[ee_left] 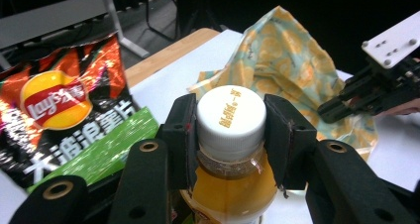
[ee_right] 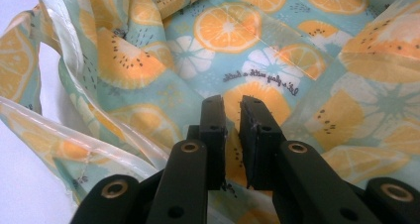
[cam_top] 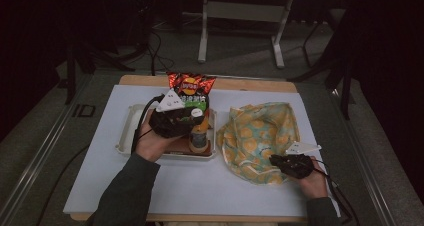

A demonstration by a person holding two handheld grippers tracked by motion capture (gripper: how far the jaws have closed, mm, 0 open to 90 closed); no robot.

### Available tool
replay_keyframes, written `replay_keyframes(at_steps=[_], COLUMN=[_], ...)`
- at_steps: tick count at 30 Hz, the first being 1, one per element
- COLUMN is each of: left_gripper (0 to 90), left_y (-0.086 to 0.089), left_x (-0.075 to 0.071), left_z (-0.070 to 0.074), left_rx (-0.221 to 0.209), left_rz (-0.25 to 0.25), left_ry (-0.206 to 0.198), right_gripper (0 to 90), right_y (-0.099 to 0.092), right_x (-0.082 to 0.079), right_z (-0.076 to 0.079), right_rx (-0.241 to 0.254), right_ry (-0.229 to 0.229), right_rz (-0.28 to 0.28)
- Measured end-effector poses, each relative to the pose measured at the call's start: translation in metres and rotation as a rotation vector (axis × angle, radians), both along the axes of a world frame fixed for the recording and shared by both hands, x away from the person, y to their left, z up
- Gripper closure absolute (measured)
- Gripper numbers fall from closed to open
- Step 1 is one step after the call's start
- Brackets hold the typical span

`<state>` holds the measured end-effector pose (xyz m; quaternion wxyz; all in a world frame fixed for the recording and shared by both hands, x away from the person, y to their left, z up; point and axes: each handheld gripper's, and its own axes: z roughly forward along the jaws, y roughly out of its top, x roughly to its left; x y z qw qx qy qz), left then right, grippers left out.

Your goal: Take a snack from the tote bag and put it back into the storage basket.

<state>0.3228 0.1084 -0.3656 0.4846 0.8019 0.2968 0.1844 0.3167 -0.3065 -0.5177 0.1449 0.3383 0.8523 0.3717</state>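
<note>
An orange-drink bottle (ee_left: 233, 184) with a white cap (ee_left: 230, 117) stands upright between the jaws of my left gripper (ee_left: 230, 116), whose pads press on the cap from both sides. In the high view that left gripper (cam_top: 192, 117) holds the bottle (cam_top: 199, 138) over the right end of a white tray (cam_top: 125, 136). A floppy bag printed with orange slices (cam_top: 260, 131) lies to the right. My right gripper (cam_top: 286, 163) is at its near rim. In the right gripper view its jaws (ee_right: 232, 105) stand almost together, pinching the bag's cloth (ee_right: 237, 30).
A red and black chips bag (cam_top: 190, 88) leans at the tray's far side, close behind the bottle; the chips bag (ee_left: 64, 115) shows left of the cap. A white sheet (cam_top: 200, 186) covers the wooden table. Frame legs and cables lie on the floor beyond.
</note>
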Motion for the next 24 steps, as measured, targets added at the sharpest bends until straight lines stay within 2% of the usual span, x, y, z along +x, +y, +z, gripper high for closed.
replay_keyframes(at_steps=[14, 24], left_gripper=[58.4, 58.3], left_y=[0.022, 0.044], left_x=[0.0, -0.002], left_z=[-0.002, -0.001], left_rx=[0.0, -0.019], left_rz=[0.056, 0.091], left_ry=[-0.004, 0.0], right_gripper=[80.5, 80.6], right_y=[0.0, 0.0], right_x=[0.0, 0.0], right_z=[0.0, 0.0], right_rx=[-0.002, 0.0], right_ry=[-0.001, 0.001], right_rz=[0.001, 0.001])
